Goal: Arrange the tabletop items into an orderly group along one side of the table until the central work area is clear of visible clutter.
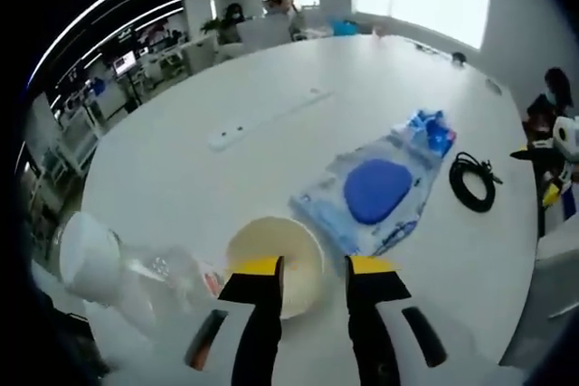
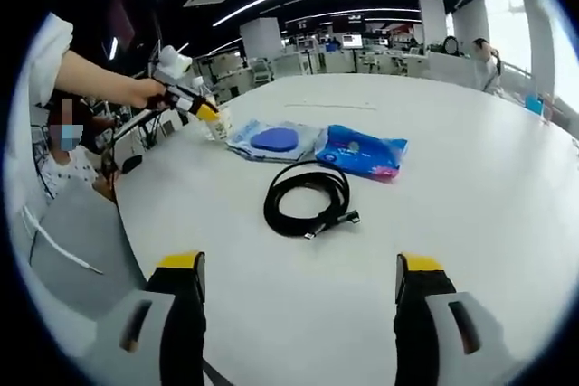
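Left gripper view: left tongs (image 1: 313, 270) straddle bowl (image 1: 279, 259) rim.

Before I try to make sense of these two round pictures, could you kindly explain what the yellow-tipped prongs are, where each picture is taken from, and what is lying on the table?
The prongs are the jaws of two hand-held grippers; a person carries one in each hand, and a fisheye camera rides on each.

In the left gripper view, the left gripper has its jaws apart around the near rim of a cream paper cup, not closed on it. Beside the cup lies a clear plastic bottle. Farther out are a clear packet holding a blue pad, a coiled black cable and a white power strip.

In the right gripper view, the right gripper is open and holds nothing above the white table. Ahead lie the same cable, the packet, and a blue wipes pack.
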`<state>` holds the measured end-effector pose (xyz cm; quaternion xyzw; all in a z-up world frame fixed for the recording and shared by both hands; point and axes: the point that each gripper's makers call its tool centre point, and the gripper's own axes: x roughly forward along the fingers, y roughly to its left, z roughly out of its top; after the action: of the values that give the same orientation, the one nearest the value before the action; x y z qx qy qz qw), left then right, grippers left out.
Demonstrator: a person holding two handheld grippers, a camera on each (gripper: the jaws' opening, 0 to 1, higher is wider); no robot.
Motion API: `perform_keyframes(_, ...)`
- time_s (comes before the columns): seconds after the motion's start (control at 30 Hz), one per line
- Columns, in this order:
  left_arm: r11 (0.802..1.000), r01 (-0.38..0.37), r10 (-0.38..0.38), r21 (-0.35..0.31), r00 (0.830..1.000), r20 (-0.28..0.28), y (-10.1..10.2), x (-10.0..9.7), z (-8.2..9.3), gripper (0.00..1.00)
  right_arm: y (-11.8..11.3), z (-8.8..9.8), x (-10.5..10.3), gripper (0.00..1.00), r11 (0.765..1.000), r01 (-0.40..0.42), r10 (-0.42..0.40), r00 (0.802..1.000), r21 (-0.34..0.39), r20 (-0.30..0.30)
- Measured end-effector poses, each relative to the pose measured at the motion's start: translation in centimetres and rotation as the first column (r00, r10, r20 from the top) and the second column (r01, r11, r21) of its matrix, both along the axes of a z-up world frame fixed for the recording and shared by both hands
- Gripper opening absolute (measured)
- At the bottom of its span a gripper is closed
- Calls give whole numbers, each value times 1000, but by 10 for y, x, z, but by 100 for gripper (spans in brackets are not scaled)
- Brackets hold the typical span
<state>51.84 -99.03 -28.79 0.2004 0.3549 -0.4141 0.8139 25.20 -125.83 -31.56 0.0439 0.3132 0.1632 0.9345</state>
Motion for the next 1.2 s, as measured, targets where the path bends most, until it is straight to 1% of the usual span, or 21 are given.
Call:
perform_keyframes(0.03,1000,17,-18,26,999,29,2,2,1,34,0,-1,0,85,1000,-1,1,1000,1,0)
perform_keyframes(0.07,998,34,-36,45,998,45,1,0,1,42,0,-1,0,85,1000,-2,2,1000,0,-1)
perform_keyframes(0.1,999,44,-45,32,998,43,-1,-3,2,45,0,-1,0,85,1000,-3,3,1000,-1,-2)
perform_keyframes(0.13,998,59,-60,20,997,57,-4,-4,5,47,0,-1,1,85,1000,-3,3,1000,-1,-2)
perform_keyframes(0.2,998,64,-64,2,994,89,-6,-4,11,53,1,0,1,85,1000,-4,4,1000,0,-3)
perform_keyframes(0.3,997,63,-60,-41,994,91,-10,-7,19,56,1,0,3,85,1000,-3,3,1000,1,-2)
perform_keyframes(0.37,996,75,-69,-49,991,114,-11,-7,24,59,3,0,4,85,1000,-8,8,1000,1,-3)
perform_keyframes(0.43,997,73,-66,-41,988,137,-10,-7,28,64,5,0,5,85,1000,-14,14,1000,0,-4)
perform_keyframes(0.5,997,65,-57,-52,990,131,-9,-7,30,70,6,0,5,85,1000,-17,17,1000,0,-5)
perform_keyframes(0.53,996,54,-45,-70,991,126,-9,-9,32,71,7,0,6,85,1000,-19,19,1000,3,-5)
perform_keyframes(0.6,995,55,-44,-81,989,140,-6,-11,35,71,8,1,6,84,1000,-22,22,1000,2,-6)
perform_keyframes(0.73,996,25,-13,-83,991,135,4,-14,35,74,11,1,5,84,999,-32,32,999,2,-13)
perform_keyframes(0.8,993,-1,14,-116,994,107,7,-20,37,77,11,1,5,84,999,-33,33,999,-1,-14)
perform_keyframes(0.83,988,-23,36,-156,996,82,6,-24,39,80,12,1,5,84,999,-32,32,999,3,-16)
perform_keyframes(0.87,986,-30,43,-162,996,76,8,-26,40,85,12,1,4,84,999,-32,32,999,2,-16)
perform_keyframes(0.93,986,-22,38,-163,995,97,11,-30,43,88,13,2,3,84,999,-36,36,999,-1,-16)
perform_keyframes(0.97,985,12,15,-174,988,151,11,-29,50,88,14,2,2,84,999,-38,38,999,-2,-17)
perform_keyframes(1.0,985,16,11,-171,988,156,13,-32,51,88,14,2,2,83,999,-40,40,999,-3,-18)
perform_keyframes(1.1,979,4,28,-204,988,154,16,-33,60,87,15,2,1,83,999,-42,41,999,-4,-15)
perform_keyframes(1.13,976,2,34,-216,986,163,17,-33,64,87,15,3,1,83,999,-42,42,999,-5,-14)
perform_keyframes(1.2,976,-4,42,-218,984,173,21,-33,68,86,16,4,0,83,999,-43,43,999,-7,-15)
